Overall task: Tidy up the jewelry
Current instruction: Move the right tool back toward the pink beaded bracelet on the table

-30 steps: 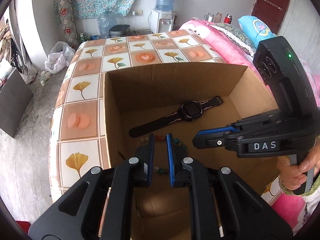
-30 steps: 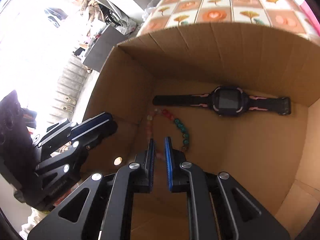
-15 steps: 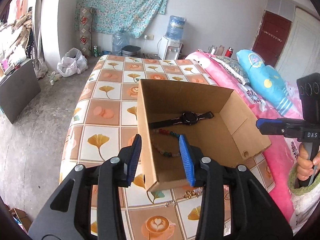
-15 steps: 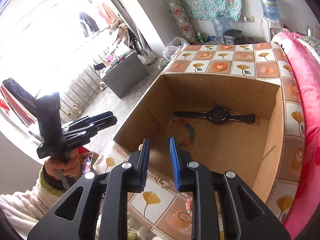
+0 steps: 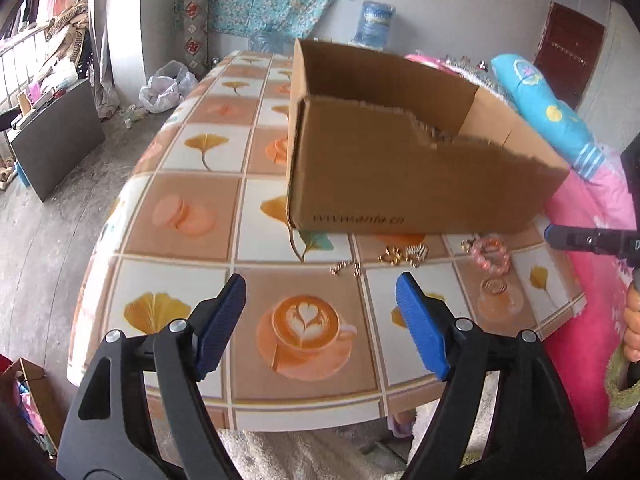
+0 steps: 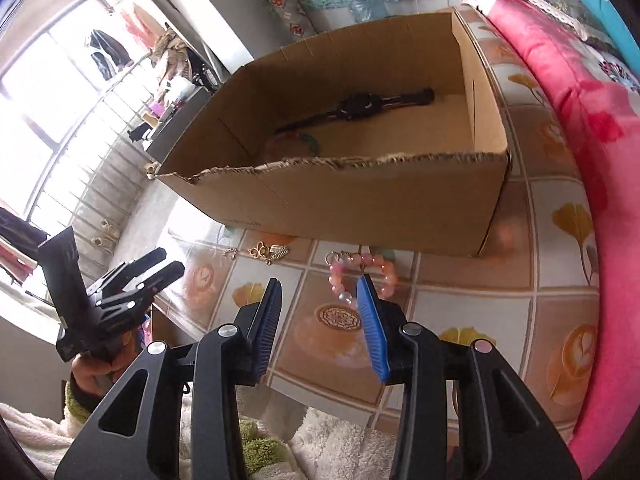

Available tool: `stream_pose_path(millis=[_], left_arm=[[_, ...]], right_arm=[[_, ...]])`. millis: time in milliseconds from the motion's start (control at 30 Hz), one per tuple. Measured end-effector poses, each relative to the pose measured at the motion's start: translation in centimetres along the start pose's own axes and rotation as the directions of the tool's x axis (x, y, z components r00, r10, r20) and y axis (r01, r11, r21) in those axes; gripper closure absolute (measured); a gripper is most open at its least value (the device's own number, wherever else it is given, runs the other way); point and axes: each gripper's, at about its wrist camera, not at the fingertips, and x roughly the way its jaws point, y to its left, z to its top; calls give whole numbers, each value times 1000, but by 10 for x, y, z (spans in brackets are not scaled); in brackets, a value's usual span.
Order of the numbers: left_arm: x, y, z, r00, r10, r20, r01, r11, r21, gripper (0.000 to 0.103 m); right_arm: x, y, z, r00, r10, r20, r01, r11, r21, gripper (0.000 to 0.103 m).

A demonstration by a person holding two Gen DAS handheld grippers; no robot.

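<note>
A cardboard box [image 5: 400, 184] [image 6: 360, 208] stands on the tiled table. Inside it lie a black watch [image 6: 360, 106] and a coloured bead bracelet [image 6: 296, 142]. In front of the box on the table lie a pink bead bracelet [image 5: 490, 254] [image 6: 362, 272], gold earrings [image 5: 404, 256] [image 6: 268, 252] and a small gold chain [image 5: 346, 268] [image 6: 229, 252]. My left gripper [image 5: 320, 300] is open and empty, low over the table short of the gold pieces. My right gripper [image 6: 320, 296] is open and empty, just short of the pink bracelet.
The table [image 5: 192, 216] has a tile-pattern cover with a front edge close below the grippers. A pink bed cover [image 6: 580, 100] lies to the right. Floor, a black board [image 5: 56, 140] and a white bag [image 5: 164, 88] are on the left.
Both grippers have pulled back out of the box and dropped to table height in front of it. Both have opened wider. The beaded bracelet stays in the box.
</note>
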Motion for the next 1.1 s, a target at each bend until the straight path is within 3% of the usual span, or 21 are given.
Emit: stream_pose_path(millis=[133,300,467,533,667,767,967,1100], left_arm=[[5,-6,9,1000,18,20,-18,999,27,29],[13,3,44,996,44,75,-44,999,-12,28],[24,3,58,994,55,89,-54,998,-17,28],[23,3,56,995,51,90,-49,999,-18,28],[15,3,41,996,27,86,-28,1000,1,28],[10,0,25,997,15,70,-17,999,37,25],[19,-15,4,1000,-9,-19,12,993,114,21],[31,-30,-2,998,40,-48,-31,983,180,21]], right_arm=[[8,-1,10,1000,-9,20,9,1000,13,64],[10,-4,38,997,-21,70,18,999,46,63],[9,-10,47,993,-46,107,40,997,62,63],[2,-10,42,989,-73,125,67,996,52,62],[-14,-12,24,980,-150,135,150,989,10,44],[-15,-11,2,965,-238,107,245,968,-59,37],[8,-22,-31,930,-364,38,366,920,-143,31],[25,-29,-39,913,-407,34,407,899,-161,30]])
